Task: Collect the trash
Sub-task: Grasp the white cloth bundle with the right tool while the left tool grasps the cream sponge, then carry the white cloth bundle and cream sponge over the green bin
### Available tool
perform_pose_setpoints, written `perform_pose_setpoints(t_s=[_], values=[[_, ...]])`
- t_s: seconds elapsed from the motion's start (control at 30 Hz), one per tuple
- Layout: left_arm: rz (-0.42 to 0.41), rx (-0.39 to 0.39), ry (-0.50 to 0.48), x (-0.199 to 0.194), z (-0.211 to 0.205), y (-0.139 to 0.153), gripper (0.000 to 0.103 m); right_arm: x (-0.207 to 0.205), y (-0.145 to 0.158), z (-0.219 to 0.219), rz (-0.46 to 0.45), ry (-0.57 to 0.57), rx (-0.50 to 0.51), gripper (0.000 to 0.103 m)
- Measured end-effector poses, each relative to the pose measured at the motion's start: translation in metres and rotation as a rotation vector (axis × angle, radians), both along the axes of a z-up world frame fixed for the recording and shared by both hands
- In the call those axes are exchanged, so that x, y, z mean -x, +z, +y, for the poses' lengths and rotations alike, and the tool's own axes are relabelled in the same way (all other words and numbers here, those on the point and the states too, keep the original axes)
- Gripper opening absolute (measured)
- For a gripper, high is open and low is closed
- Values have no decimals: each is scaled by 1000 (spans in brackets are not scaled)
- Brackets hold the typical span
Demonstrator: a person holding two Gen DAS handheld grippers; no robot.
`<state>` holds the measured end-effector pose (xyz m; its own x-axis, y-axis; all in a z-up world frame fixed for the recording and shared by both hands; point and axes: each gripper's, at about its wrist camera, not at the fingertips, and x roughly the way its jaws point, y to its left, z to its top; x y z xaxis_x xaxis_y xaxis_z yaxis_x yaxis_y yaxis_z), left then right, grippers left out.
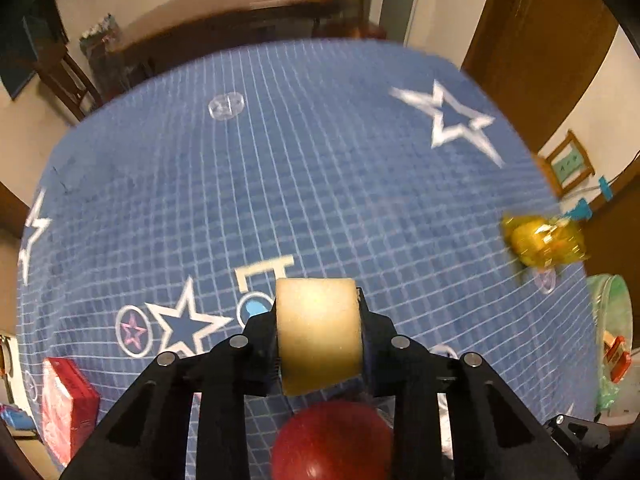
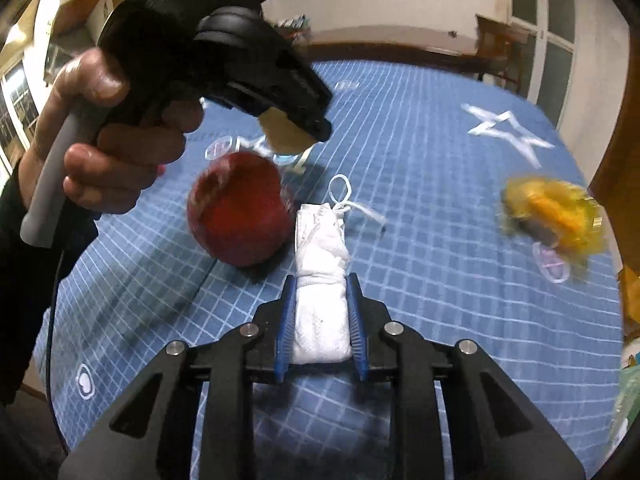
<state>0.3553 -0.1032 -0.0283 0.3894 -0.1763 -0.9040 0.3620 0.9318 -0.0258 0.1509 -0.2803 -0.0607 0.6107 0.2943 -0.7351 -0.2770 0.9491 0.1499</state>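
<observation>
Between the left gripper (image 1: 320, 336) fingers sits a pale yellow roll (image 1: 319, 332), pinched, raised over the red apple (image 1: 332, 440). Right gripper (image 2: 320, 328) clamps a white pouch (image 2: 320, 276) beside the apple. Left hand (image 2: 108, 140) wraps its handle. Yellow wrapper (image 2: 556, 212) lies well apart on blue grid tablecloth (image 1: 300, 184); wooden door (image 1: 532, 48) behind.

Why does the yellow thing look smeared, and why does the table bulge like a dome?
Left wrist view: the yellow wrapper is smeared by motion blur, while the foam piece in the tool stays sharp. Right wrist view: the wrapper blurs again; the white pouch is crisp. Both fisheye lenses bend the table.
</observation>
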Motion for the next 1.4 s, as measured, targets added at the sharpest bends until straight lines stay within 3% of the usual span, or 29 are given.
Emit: perform_pose_setpoints(t_s=[0.33, 0.67, 0.9, 1.1, 1.4], values=[[-247, 60, -77, 77, -35, 94, 32, 58, 62, -49, -185, -122, 11, 23], [-404, 109, -203, 158, -111, 134, 32, 127, 109, -119, -359, -365, 67, 23], [-476, 119, -247, 220, -152, 125, 32, 167, 139, -162, -492, -534, 57, 23], [-537, 91, -233, 269, -170, 97, 32, 191, 138, -163, -568, -598, 111, 23], [-542, 106, -366, 310, -224, 69, 32, 222, 119, -202, -522, -708, 142, 23]])
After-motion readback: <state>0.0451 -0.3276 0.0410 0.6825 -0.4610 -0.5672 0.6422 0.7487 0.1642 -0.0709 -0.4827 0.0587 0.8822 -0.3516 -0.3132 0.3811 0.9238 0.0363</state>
